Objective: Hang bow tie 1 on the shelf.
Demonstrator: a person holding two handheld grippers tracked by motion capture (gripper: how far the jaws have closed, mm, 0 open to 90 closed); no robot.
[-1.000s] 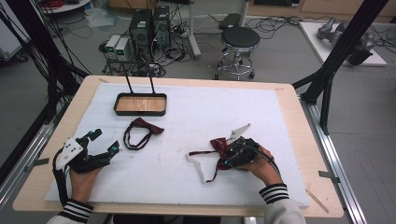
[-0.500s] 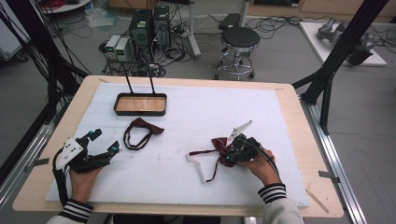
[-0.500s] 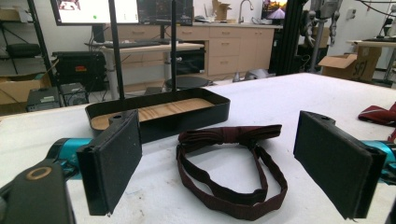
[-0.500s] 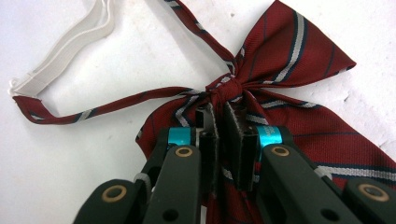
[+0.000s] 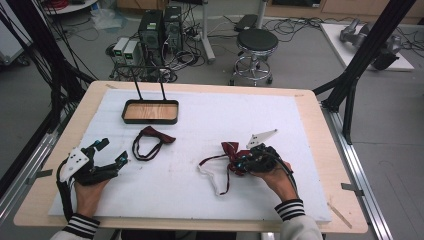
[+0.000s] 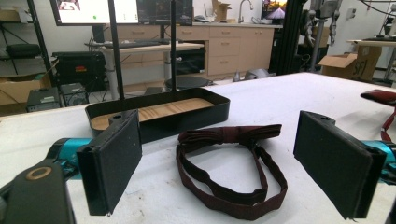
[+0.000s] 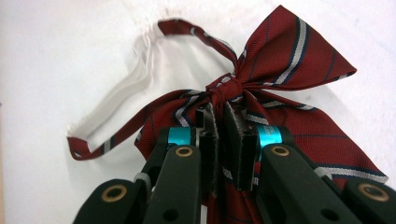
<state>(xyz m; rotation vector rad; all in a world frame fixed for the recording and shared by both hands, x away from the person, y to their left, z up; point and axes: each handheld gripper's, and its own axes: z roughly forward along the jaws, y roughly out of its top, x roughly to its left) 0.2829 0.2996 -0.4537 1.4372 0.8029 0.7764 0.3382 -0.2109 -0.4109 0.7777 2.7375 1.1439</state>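
– What is seen all around?

– A grey floor [image 5: 300, 60] is seen, with cables, computer boxes [image 5: 160, 27] and a black stool [image 5: 256, 42] at twelve o'clock. A wooden table [image 5: 320, 130] is covered by a white sheet [image 5: 210, 120]. A black tray [image 5: 150, 111] with a wooden bottom is set at eleven o'clock on the sheet.

– And the bow ties?

– A dark bow tie [image 5: 150, 142] with a looped strap is laid at nine o'clock, just below the tray. A red striped bow tie [image 5: 232, 152] with a white strap is found at four o'clock.

– How are the grippers held?

– The left gripper [image 5: 110, 152] is kept wide apart at eight o'clock, with nothing inside. The striped tie's knot is pinched by the right gripper [image 5: 240, 164].
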